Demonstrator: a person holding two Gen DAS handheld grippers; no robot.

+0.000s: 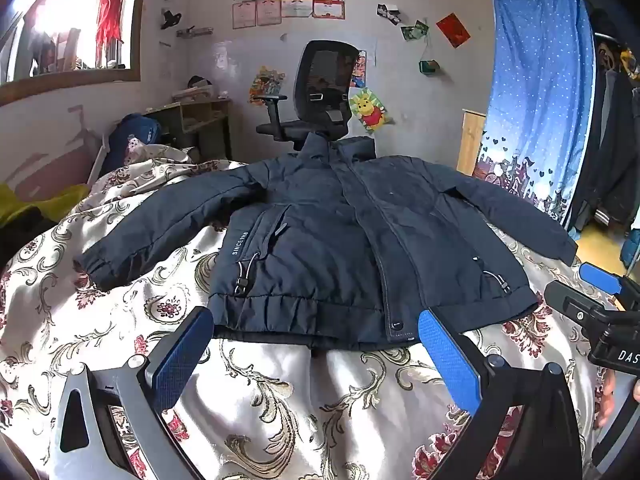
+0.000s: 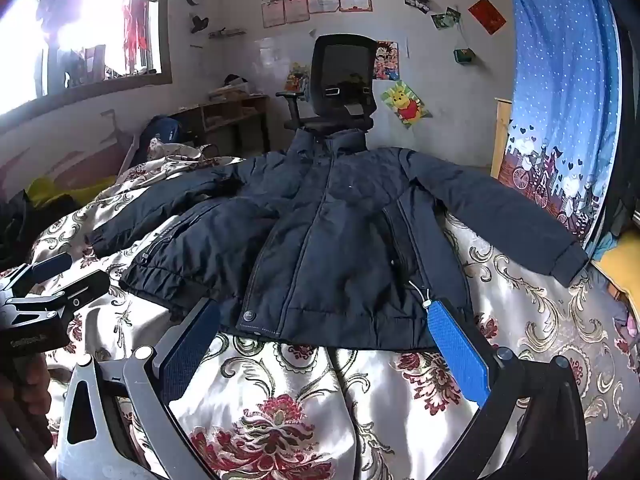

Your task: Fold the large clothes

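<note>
A dark navy padded jacket (image 1: 320,240) (image 2: 340,240) lies flat and face up on a floral bedspread (image 1: 280,400) (image 2: 300,400), zipped, both sleeves spread out to the sides. Its hem faces me. My left gripper (image 1: 316,344) hovers open just short of the hem's middle, nothing between its blue pads. My right gripper (image 2: 324,340) is open too, in front of the hem's right half, near a drawcord toggle (image 2: 426,303). Each gripper also shows at the edge of the other's view: the right gripper (image 1: 600,280) and the left gripper (image 2: 52,268).
A black office chair (image 1: 320,92) (image 2: 340,88) stands behind the jacket's collar. A blue curtain (image 1: 536,100) (image 2: 560,100) hangs at the right, a window (image 1: 68,28) at the left. Clutter and a wooden shelf (image 1: 196,120) sit at the bed's far left.
</note>
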